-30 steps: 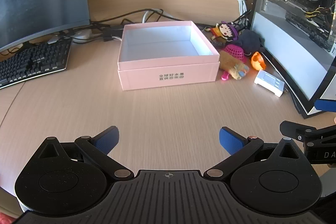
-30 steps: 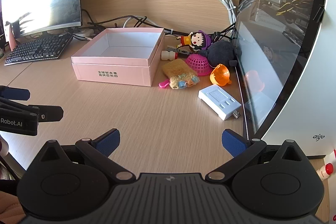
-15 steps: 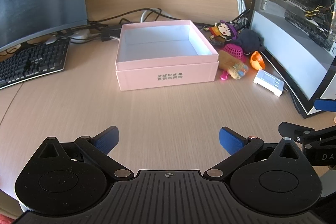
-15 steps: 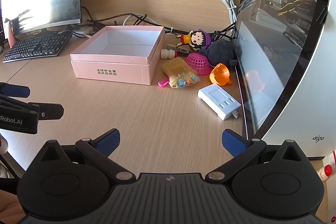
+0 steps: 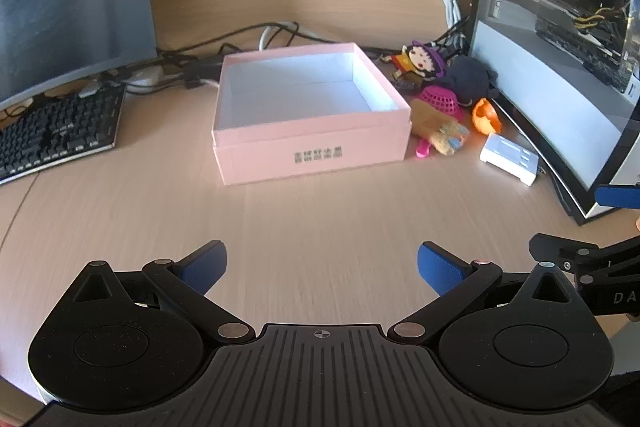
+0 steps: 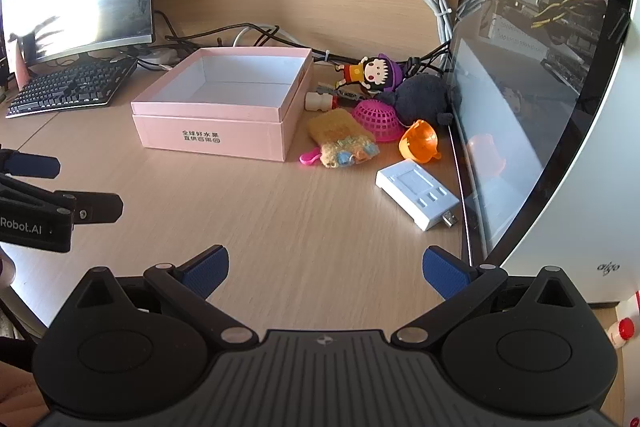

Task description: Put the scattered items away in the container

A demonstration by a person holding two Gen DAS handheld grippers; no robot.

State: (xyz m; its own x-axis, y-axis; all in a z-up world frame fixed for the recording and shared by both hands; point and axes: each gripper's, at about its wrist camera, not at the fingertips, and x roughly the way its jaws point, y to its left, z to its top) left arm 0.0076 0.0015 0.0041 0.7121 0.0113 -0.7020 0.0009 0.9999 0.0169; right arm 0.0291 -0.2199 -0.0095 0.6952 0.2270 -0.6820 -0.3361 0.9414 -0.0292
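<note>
Right wrist view: both grippers (image 6: pixel 325 269) (image 5: pixel 321 265) wide open, empty. Pouch (image 6: pixel 342 137) looks soft, light; pinch mid-body, then box (image 6: pixel 216 107).

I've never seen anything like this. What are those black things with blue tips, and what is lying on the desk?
They are two hand-held grippers, each carrying a camera that looks out along its fingers. One picture comes from the left gripper, the other from the right gripper. Both are open and hold nothing. On the desk stands an empty pink box. Beside it lie a cartoon doll, a pink mesh basket, an orange funnel, a yellow sponge and a white adapter.
</note>
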